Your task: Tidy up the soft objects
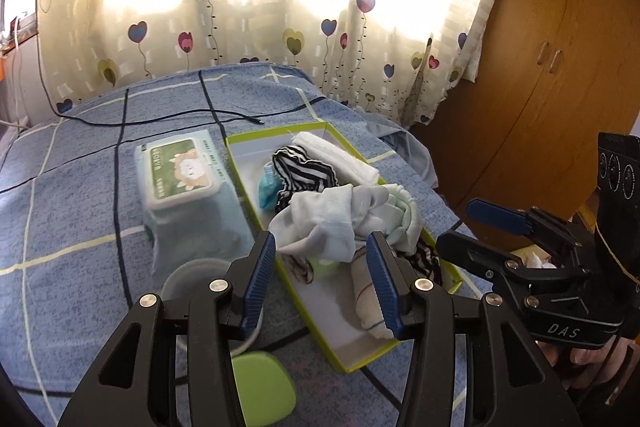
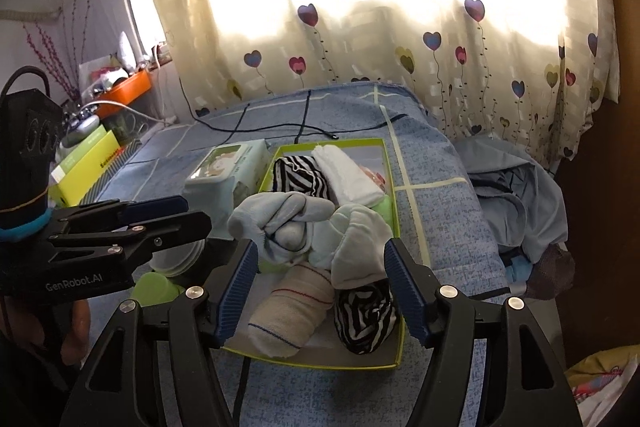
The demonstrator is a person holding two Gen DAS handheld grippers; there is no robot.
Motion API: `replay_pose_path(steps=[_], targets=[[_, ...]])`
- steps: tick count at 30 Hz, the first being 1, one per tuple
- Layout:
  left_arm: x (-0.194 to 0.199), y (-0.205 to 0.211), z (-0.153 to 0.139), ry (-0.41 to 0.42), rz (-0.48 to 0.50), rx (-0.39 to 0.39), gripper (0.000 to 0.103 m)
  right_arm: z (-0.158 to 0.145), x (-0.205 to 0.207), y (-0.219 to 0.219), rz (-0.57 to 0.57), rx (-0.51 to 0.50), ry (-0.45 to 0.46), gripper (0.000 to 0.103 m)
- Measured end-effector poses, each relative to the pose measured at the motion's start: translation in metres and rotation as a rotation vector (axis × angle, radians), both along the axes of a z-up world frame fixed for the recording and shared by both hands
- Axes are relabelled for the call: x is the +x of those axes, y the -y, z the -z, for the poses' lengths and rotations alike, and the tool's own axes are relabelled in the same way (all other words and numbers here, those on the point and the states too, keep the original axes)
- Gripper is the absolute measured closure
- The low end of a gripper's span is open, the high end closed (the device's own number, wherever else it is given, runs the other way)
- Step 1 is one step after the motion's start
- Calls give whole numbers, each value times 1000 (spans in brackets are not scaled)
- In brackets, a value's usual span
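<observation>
While both tongs hang over the bed point(image 1: 72, 163), I see the soft stuff sitting in a shallow green-rimmed box point(image 1: 256, 137) on the blue plaid bedspread. Left tongs point(image 1: 322, 285) spread wide, nothing between the pads, hovering just above the near end of the box. Right tongs point(image 2: 320, 293) also spread wide, nothing gripped, framing the near socks from above.

Inside the box, far to near: folded white cloth point(image 2: 346, 173) at far right, black/white striped roll point(image 2: 298, 179) just left of it, touching. Mid box: loose pile of pale blue/white socks point(image 2: 288, 227), w/ a pale mint piece point(image 2: 352, 247) draped on its right. Near end: cream rolled sock w/ red + blue lines point(image 2: 292, 307) on left, 2nd striped bundle point(image 2: 366, 319) beside it on right, touching. Small bright-blue sock point(image 1: 266, 189) peeks out at box's left wall in left-wrist view.

Left of box, just beside it: wet-wipes pack point(image 1: 180, 169), cartoon label up. Near-left: translucent round tub point(image 1: 196, 279) + green lid-like thing point(image 1: 260, 387). Black cable point(image 1: 160, 121) runs across the bed far side. Heart-print curtain point(image 1: 280, 7) behind, wood wardrobe point(image 1: 540, 87) at right, crumpled blue garment point(image 2: 512, 195) off the bed's right edge.
</observation>
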State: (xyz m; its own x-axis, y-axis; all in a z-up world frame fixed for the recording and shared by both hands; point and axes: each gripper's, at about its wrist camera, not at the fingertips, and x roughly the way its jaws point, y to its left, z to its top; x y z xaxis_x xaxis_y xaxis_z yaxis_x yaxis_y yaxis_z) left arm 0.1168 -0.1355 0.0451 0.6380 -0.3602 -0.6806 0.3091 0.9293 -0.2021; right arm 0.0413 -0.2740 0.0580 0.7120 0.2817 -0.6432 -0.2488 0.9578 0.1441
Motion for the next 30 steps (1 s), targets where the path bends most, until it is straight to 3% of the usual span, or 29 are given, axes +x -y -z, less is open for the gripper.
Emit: replay_pose_path(steps=[16,30], targets=[[-44,-17,-3,25,-44,46,54,-7,-31,-29,-35,-53,11,34],[-58,-32,6,14,-85,42,54,-3,-41,-45,-53,-87,2,34]])
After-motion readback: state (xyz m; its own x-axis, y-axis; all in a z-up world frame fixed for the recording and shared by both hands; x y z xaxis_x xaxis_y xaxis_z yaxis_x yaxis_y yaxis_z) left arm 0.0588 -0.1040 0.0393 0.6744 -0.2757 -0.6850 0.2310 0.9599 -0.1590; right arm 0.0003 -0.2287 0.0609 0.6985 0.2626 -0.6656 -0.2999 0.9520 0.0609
